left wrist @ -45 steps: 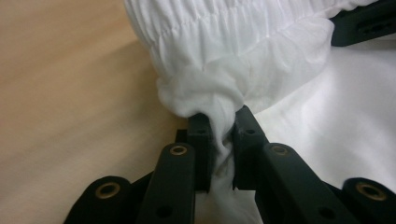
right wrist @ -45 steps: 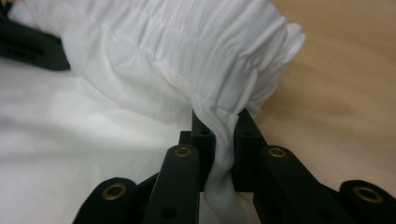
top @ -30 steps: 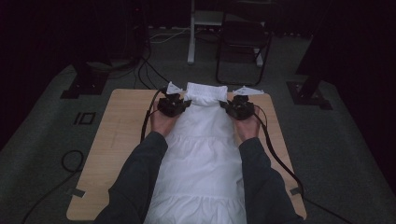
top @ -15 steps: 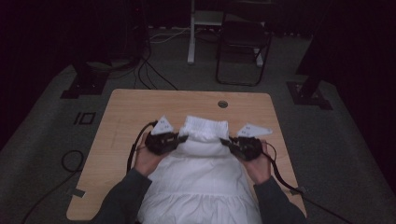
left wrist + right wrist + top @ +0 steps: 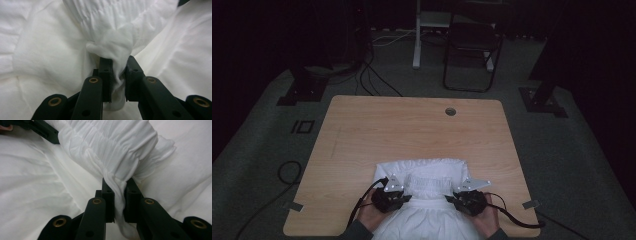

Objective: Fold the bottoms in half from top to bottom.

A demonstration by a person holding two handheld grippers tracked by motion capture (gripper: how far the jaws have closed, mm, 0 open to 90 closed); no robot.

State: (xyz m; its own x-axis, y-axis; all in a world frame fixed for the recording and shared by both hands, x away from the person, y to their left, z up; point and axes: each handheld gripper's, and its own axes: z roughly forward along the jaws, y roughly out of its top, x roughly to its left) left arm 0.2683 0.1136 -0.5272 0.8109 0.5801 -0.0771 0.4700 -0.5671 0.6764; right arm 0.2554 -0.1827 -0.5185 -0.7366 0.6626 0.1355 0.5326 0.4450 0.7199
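The white garment, its gathered band clamped at either end by the left hand-held gripper and right hand-held gripper, is now drawn back over itself to the tabletop's near edge, indicating a fold under way.

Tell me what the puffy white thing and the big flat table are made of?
The white gathered garment looks like soft, thin woven cloth, maybe cotton: matte, wrinkly, with tight stitched ruffles, and it bunches where the right gripper pinches it. The light brown table looks like smooth wood or wood-look board; faint grain lines run along it.
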